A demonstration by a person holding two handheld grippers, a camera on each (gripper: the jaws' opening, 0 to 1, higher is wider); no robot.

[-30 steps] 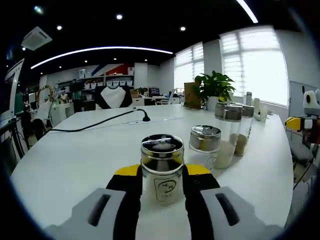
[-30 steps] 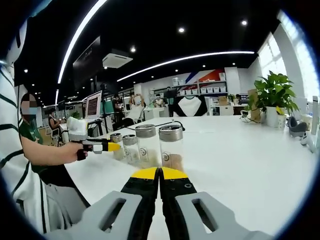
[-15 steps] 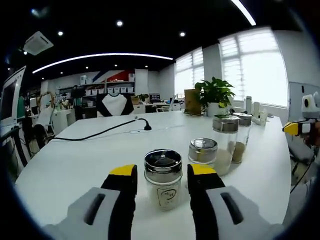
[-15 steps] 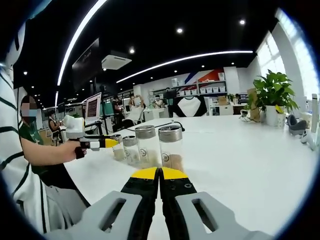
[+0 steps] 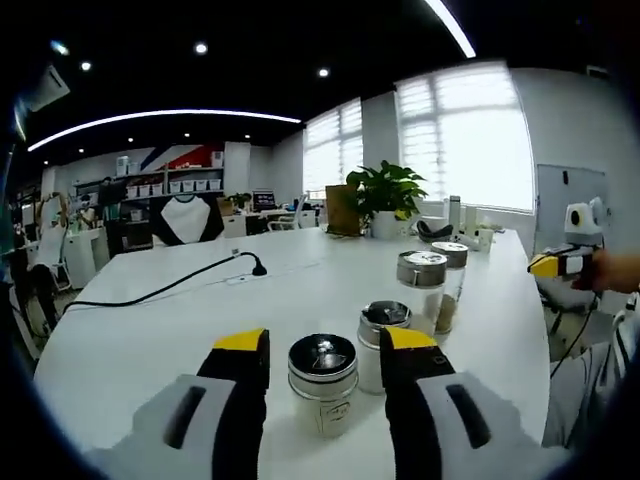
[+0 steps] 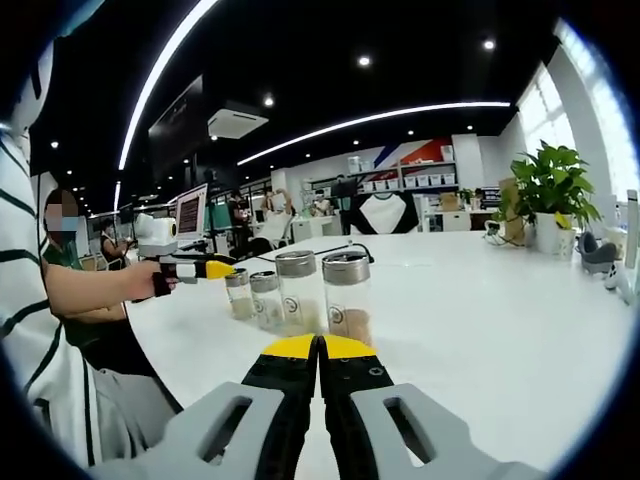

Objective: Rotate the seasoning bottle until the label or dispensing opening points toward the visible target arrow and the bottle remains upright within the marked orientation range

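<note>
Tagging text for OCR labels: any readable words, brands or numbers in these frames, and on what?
No legible text in either view.
Nearest seasoning bottle: dark round emblem on its front label, too blurred to read.
Tall bottles: small round logo marks near the base, too small to read.
Far wall: red and blue graphic, no readable letters.
Monitor: screen content too small to read.

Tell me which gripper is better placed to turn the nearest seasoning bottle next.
Left. The left gripper is open, its jaws on either side of the nearest seasoning bottle. The right gripper is shut, farther from the bottle row.
</note>
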